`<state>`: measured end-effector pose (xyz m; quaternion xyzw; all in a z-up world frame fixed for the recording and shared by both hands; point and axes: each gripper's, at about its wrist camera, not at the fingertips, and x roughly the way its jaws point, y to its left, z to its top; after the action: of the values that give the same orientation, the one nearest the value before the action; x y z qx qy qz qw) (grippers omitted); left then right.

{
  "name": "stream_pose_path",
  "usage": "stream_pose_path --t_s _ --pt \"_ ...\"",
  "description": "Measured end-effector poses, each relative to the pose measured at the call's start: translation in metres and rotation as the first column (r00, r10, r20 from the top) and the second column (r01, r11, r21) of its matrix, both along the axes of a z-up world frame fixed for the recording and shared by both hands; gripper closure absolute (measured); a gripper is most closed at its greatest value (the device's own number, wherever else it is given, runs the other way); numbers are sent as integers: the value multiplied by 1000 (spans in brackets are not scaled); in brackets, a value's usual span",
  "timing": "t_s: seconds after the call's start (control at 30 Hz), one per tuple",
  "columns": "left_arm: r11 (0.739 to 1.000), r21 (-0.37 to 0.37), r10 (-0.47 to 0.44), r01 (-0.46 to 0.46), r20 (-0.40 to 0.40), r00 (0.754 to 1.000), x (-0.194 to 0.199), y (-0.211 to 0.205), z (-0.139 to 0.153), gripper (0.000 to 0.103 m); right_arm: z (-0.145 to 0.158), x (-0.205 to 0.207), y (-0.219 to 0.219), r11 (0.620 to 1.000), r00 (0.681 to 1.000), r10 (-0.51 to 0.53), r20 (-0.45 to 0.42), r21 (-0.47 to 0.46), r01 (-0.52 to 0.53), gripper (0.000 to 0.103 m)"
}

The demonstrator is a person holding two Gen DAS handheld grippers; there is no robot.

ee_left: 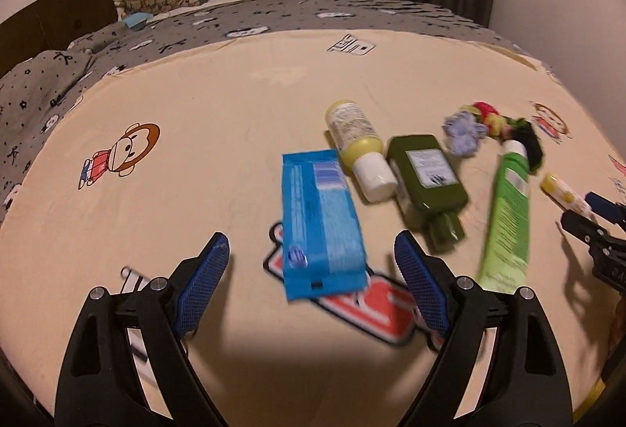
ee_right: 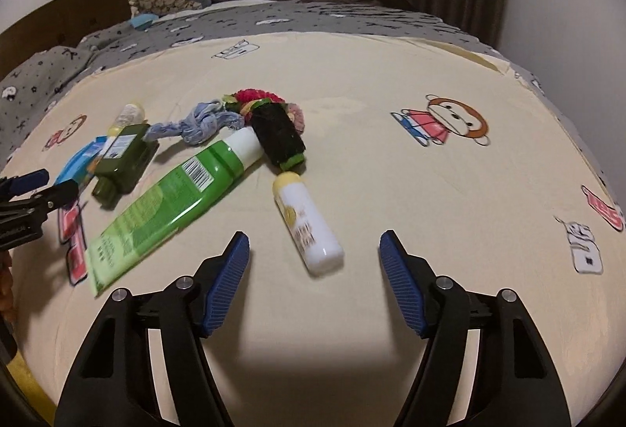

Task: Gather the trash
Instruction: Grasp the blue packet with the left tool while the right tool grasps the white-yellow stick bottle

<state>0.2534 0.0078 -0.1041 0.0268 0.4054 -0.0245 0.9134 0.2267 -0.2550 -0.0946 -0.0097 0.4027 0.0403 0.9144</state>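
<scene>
Hovering over the cream cartoon-print bedsheet (ee_left: pixel 176 106), both grippers hang above a scatter of trash. The left gripper (ee_left: pixel 311 255) is spread wide with nothing between its blue pads; the blue wipes packet (ee_left: pixel 319 219) lies on the sheet just ahead of it, its near end between the fingertips in that view. Just right of the packet lie a yellow-capped white bottle (ee_left: pixel 358 143) and a dark green bottle (ee_left: pixel 426 178), touching each other. Further right, a bright green tube (ee_right: pixel 176 200) stretches diagonally, ahead and left of the right gripper (ee_right: pixel 315 245). A black roll (ee_right: pixel 279 137) and a tangle of crocheted scrunchies (ee_right: pixel 213 124) sit beyond the tube's white cap. The right gripper is also released, gripping nothing; a small white roll-on bottle (ee_right: pixel 307 221) lies just in front, between its fingertips.
</scene>
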Motion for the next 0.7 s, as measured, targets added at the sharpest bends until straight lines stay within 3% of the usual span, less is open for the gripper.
stream_pose_path --t_s 0.13,0.23,0.27,0.33,0.37,0.7 --pt "1000 -5 9 -9 -47 999 21 0 -9 26 -4 13 0 1000 1000 -5 -12 11 5 37" --pt "1000 -15 6 -7 -60 998 31 0 -12 36 -6 18 2 1000 1000 1 -24 11 -1 48" --pt "1000 -19 1 -2 -62 998 33 0 -12 40 -6 18 4 1000 1000 11 -27 9 -11 57" --pt "1000 -26 -9 7 -62 998 34 -1 -10 63 -5 16 6 1000 999 21 -24 5 -21 74" --pt "1000 -26 -9 7 -63 998 34 0 -10 63 -5 14 6 1000 999 24 -25 2 -24 82" --pt "997 -23 -69 68 -37 997 -12 0 -8 67 1 -33 10 996 996 83 -31 -29 -84 82"
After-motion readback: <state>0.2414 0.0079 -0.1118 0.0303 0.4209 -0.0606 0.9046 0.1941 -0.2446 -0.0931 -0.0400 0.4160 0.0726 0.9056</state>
